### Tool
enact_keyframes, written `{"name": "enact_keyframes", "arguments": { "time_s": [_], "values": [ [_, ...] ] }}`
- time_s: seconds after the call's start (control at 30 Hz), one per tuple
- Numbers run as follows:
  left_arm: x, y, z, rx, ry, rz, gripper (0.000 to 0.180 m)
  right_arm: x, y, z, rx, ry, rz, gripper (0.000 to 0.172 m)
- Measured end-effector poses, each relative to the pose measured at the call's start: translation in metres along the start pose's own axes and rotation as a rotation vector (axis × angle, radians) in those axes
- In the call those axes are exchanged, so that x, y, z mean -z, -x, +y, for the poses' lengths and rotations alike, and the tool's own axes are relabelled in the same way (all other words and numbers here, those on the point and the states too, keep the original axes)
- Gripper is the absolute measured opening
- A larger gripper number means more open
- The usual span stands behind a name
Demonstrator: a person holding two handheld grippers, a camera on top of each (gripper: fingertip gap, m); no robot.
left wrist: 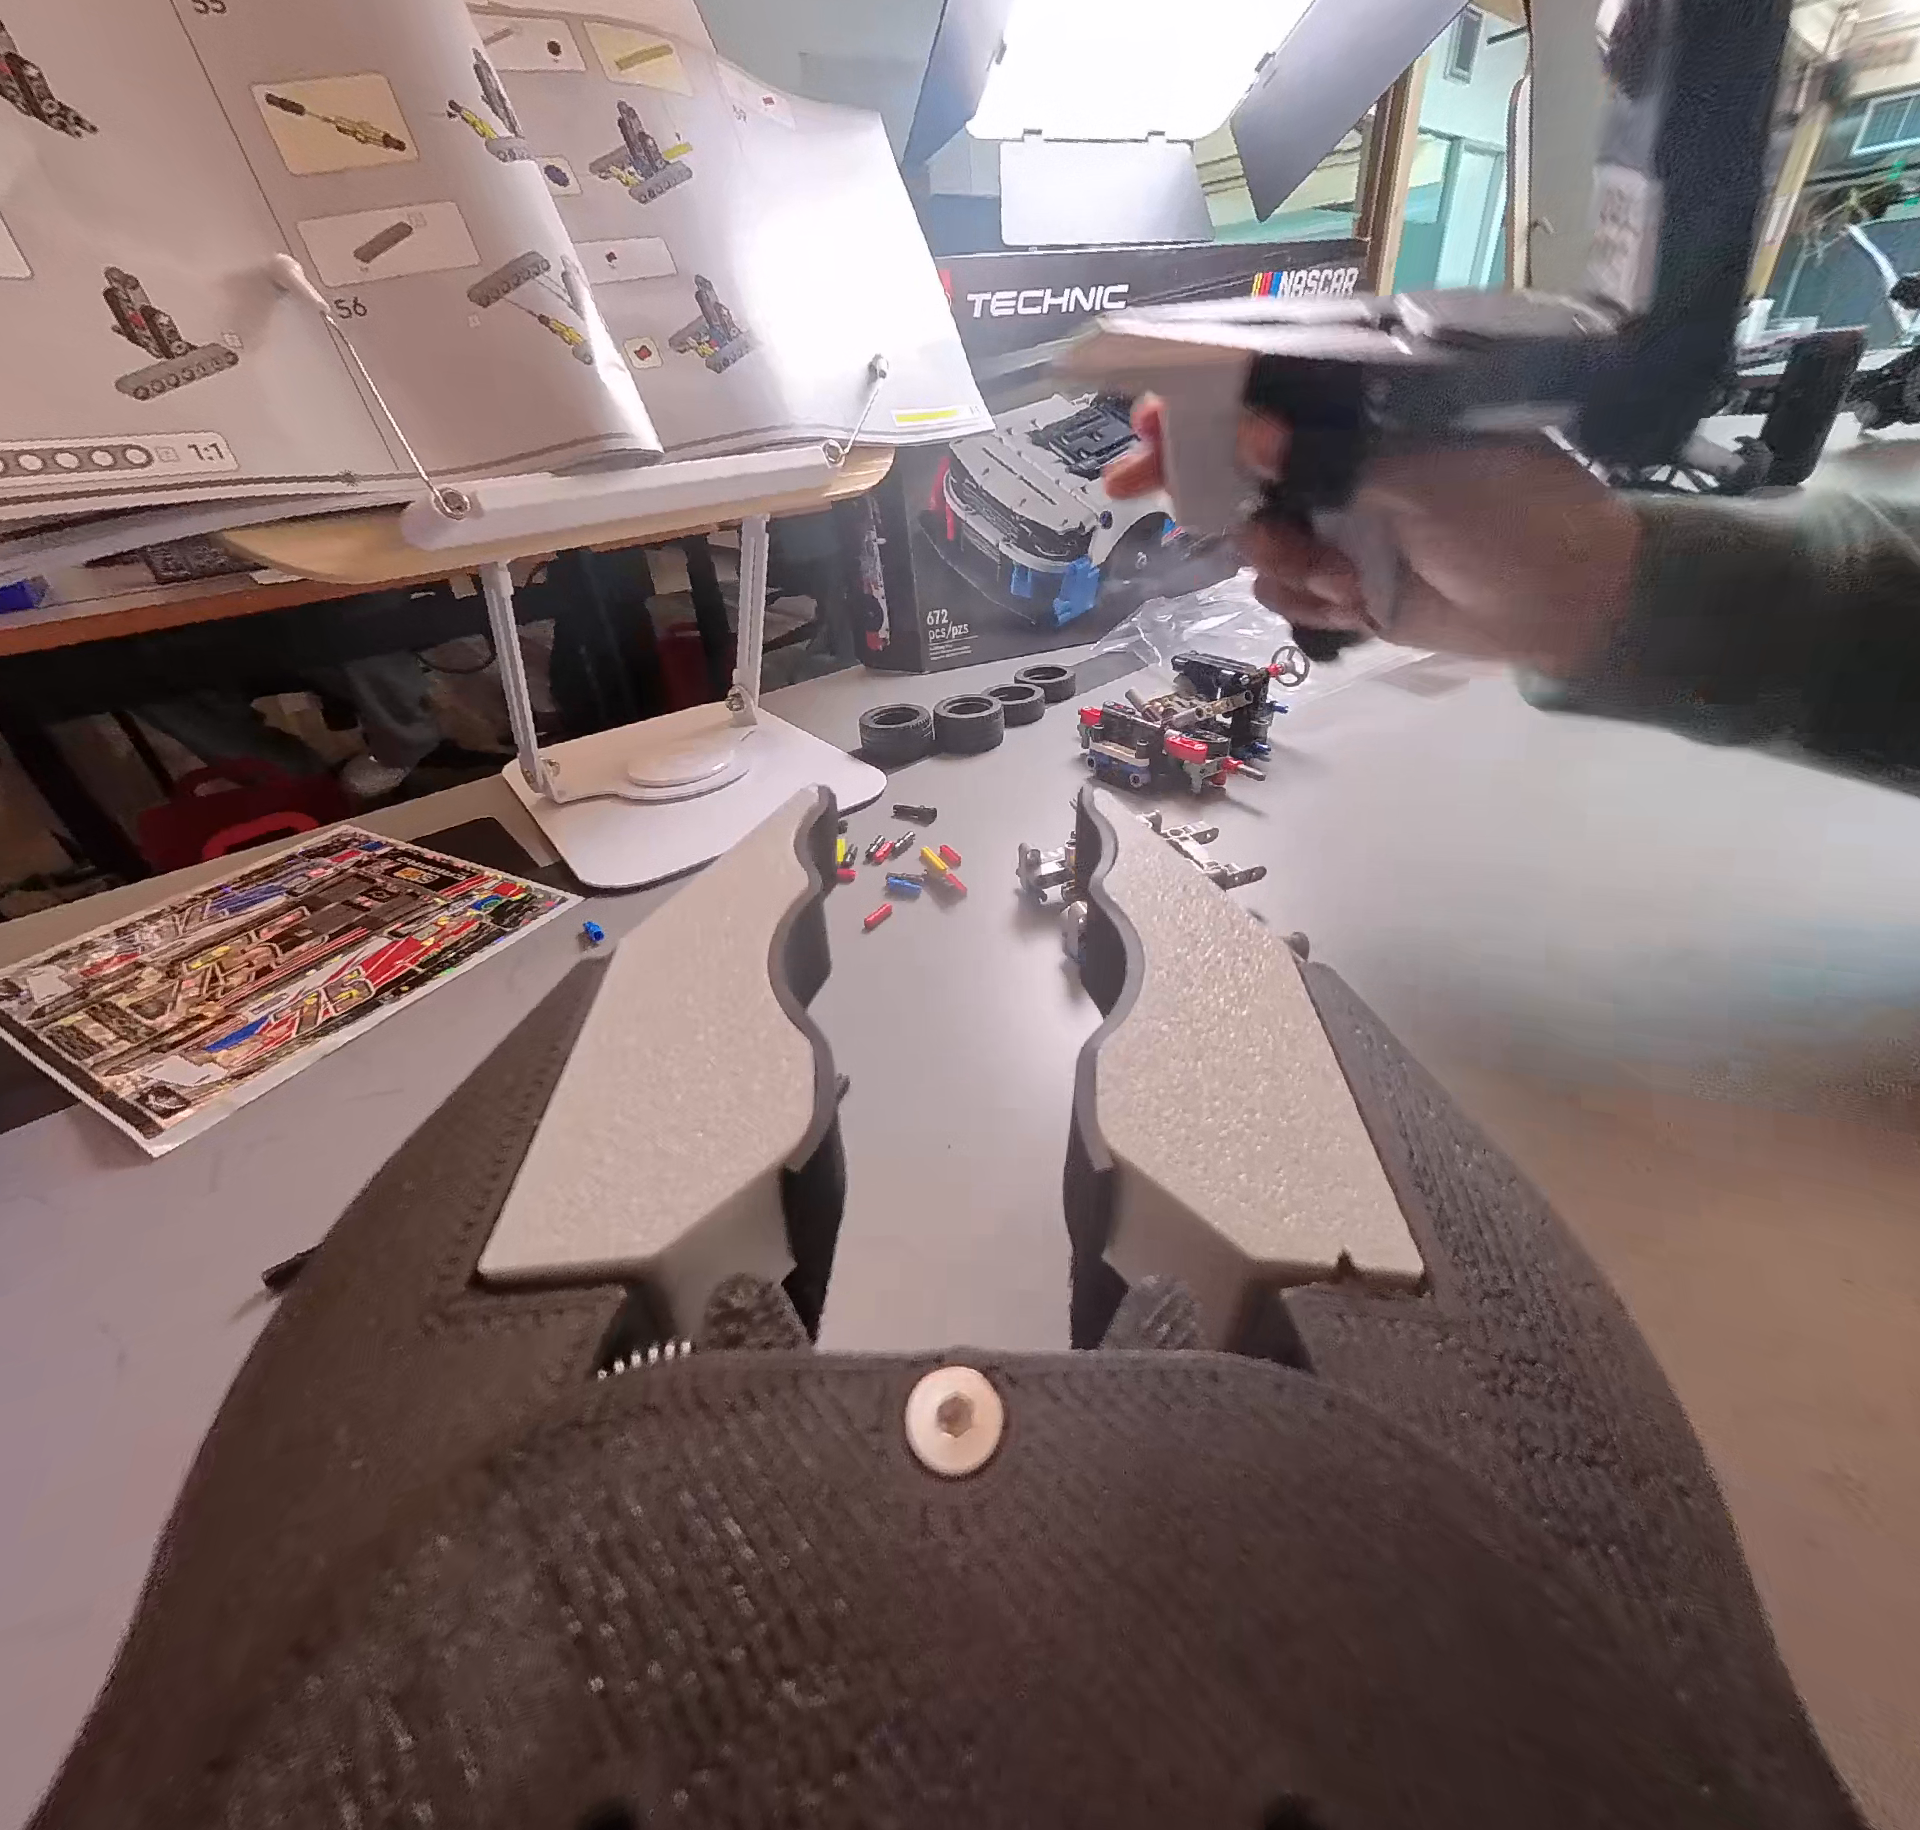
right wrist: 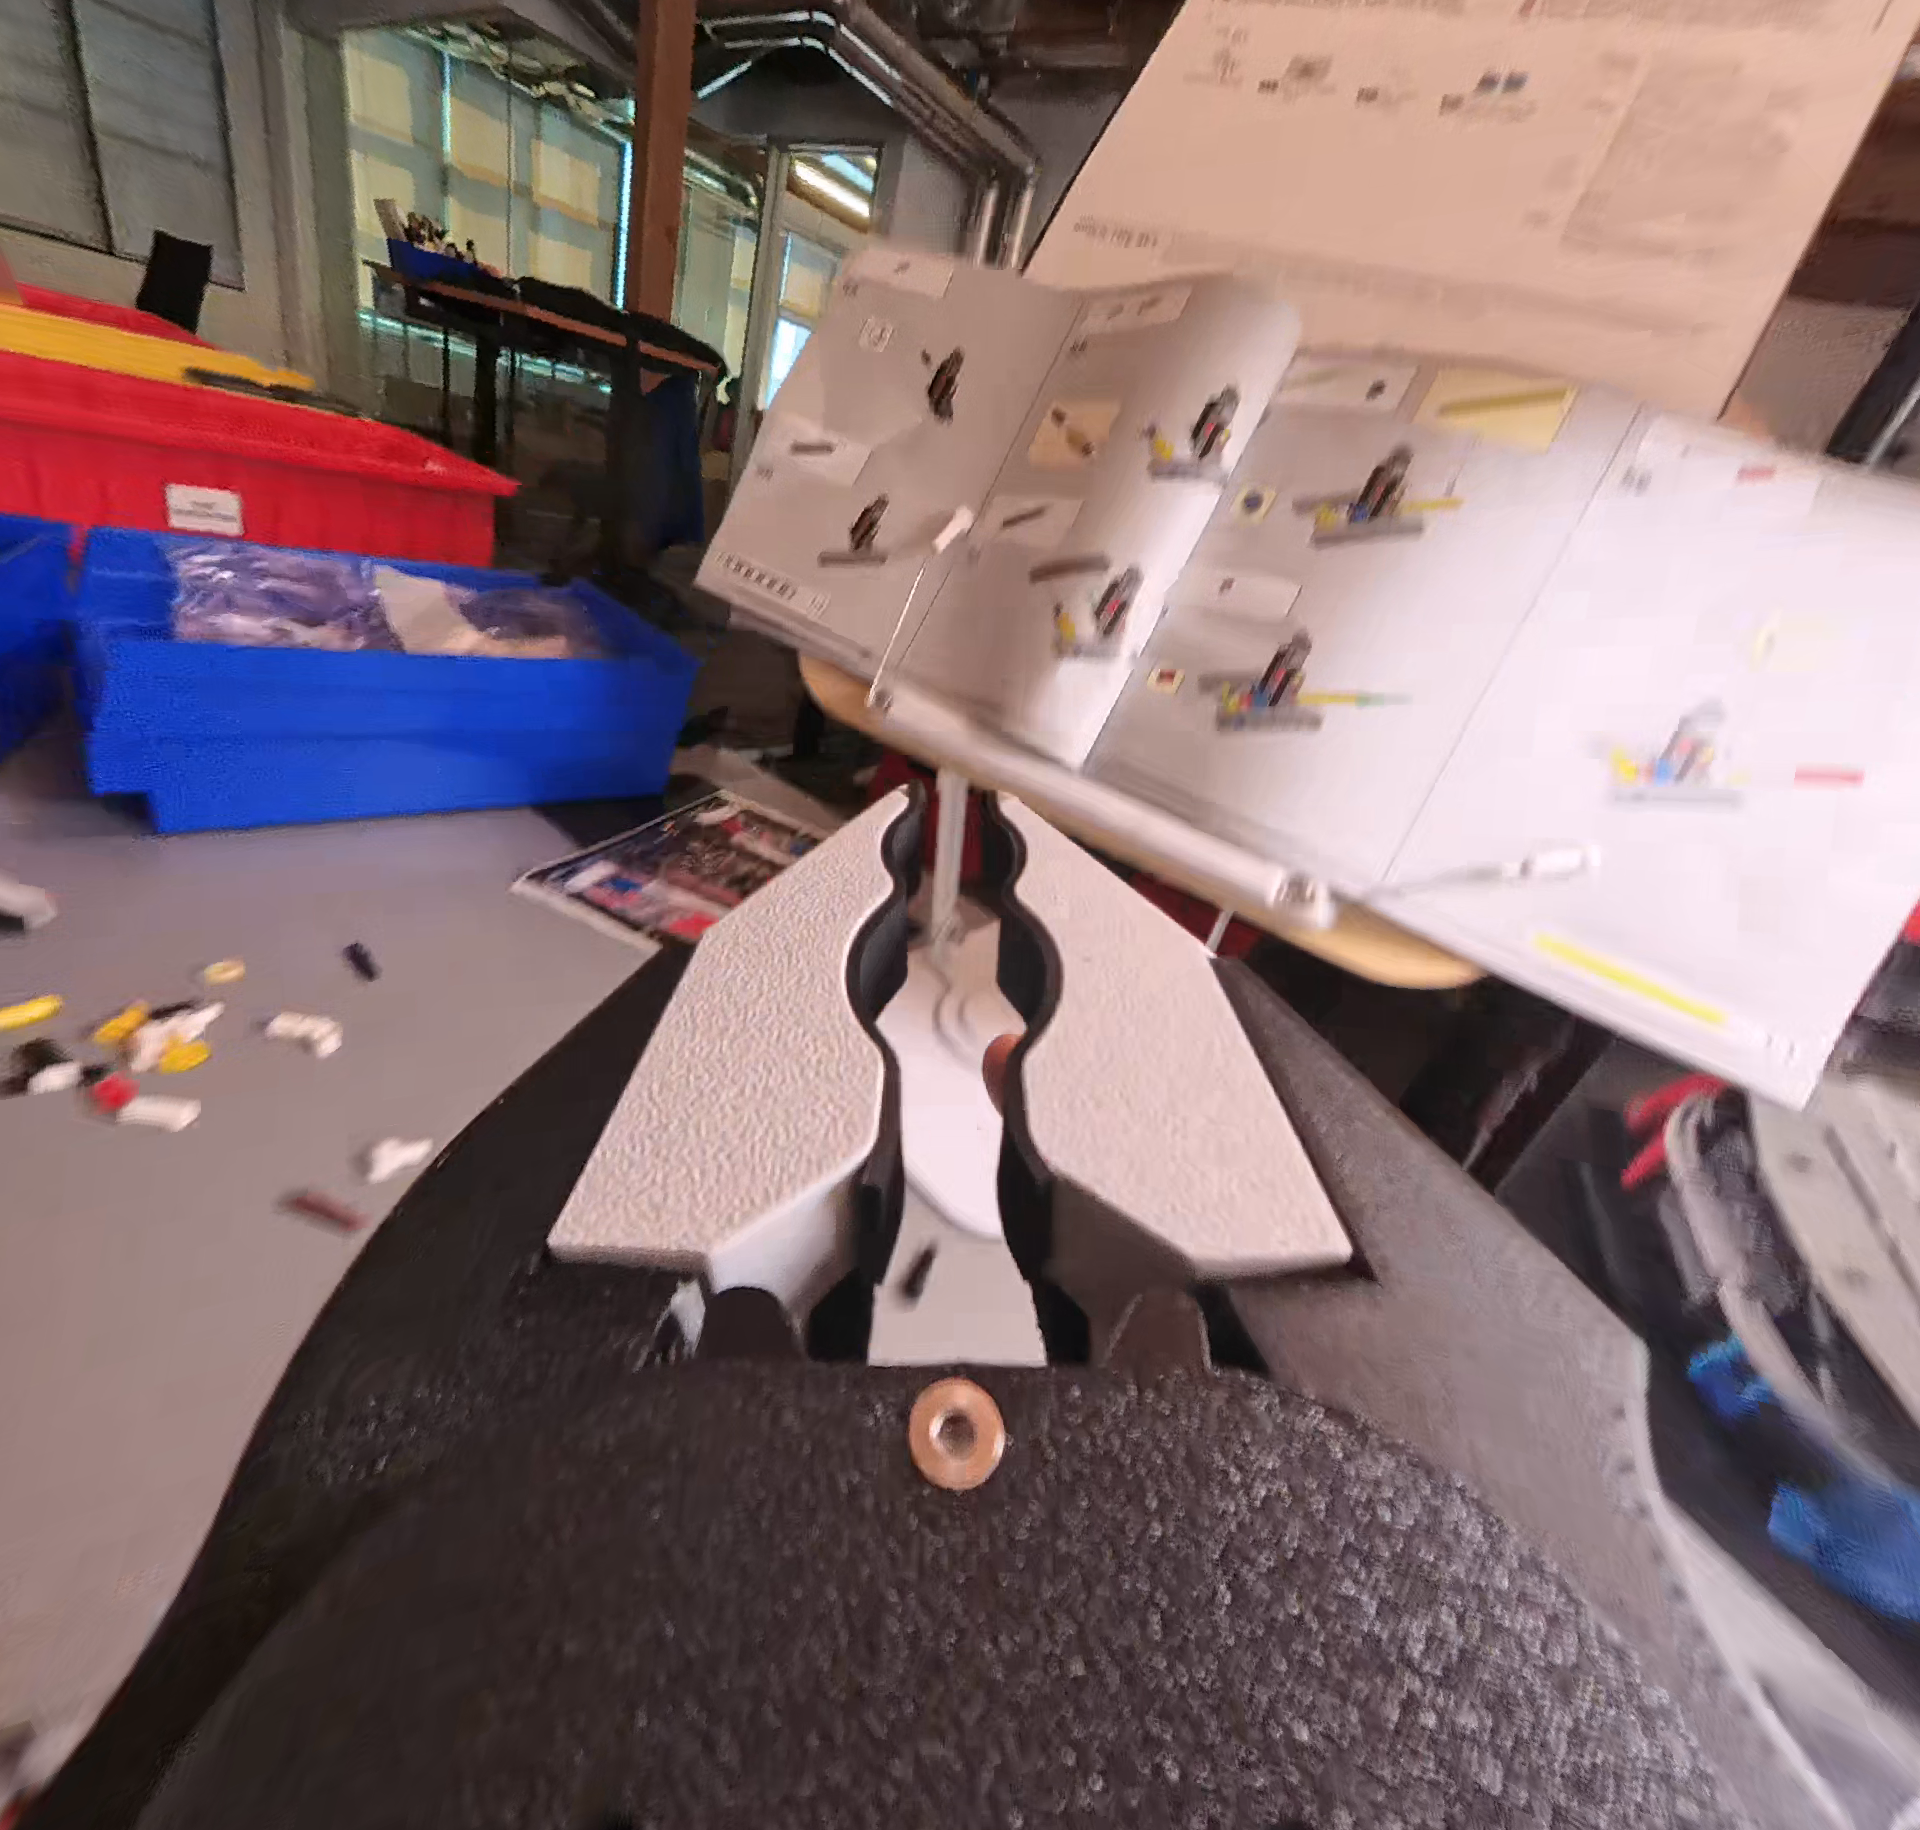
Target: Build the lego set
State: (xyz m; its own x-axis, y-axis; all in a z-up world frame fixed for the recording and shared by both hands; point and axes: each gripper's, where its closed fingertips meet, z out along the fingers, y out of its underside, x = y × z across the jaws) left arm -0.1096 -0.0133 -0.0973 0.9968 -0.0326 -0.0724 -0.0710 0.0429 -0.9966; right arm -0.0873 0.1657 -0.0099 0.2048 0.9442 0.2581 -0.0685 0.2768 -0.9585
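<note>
My left gripper (left wrist: 954, 814) is open and empty, low over the grey table (left wrist: 1455, 949). Small coloured pins (left wrist: 914, 866) lie scattered just beyond its fingertips. A small grey assembly (left wrist: 1044, 866) sits by its right fingertip. My right gripper (right wrist: 953, 804) is raised in the air and blurred; its pads stand narrowly apart with nothing between them. It points at an open instruction booklet (right wrist: 1351, 585) on a white stand (right wrist: 945, 1105). In the left wrist view the right gripper (left wrist: 1143, 378) is at the upper right, held by a hand (left wrist: 1455, 554).
A part-built model (left wrist: 1184, 731) and a row of black tyres (left wrist: 966, 715) lie farther back, before a dark product box (left wrist: 1039, 533). A sticker sheet (left wrist: 270, 970) lies at the left. Blue bins (right wrist: 384, 720), a red bin (right wrist: 208, 450) and loose pieces (right wrist: 156, 1042) show in the right wrist view. There is about 20 cm between the tips of the two grippers.
</note>
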Motion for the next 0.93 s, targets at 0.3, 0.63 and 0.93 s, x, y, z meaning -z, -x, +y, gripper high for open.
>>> {"name": "enact_keyframes", "arguments": {
  "time_s": [0.3, 0.63, 0.93],
  "values": [
    [-0.002, 0.004, 0.009, -0.005, 0.03, -0.017, 0.041, -0.162, -0.093, -0.055, 0.038, 0.004, 0.104, 0.005],
    [-0.004, 0.001, 0.01, 0.04, 0.03, 0.019, 0.04, -0.209, -0.117, -0.061, 0.017, 0.031, 0.111, 0.004],
    [-0.004, -0.005, 0.007, 0.047, 0.023, 0.042, 0.04, -0.215, -0.112, -0.061, -0.009, 0.08, 0.089, 0.003]
  ]
}}
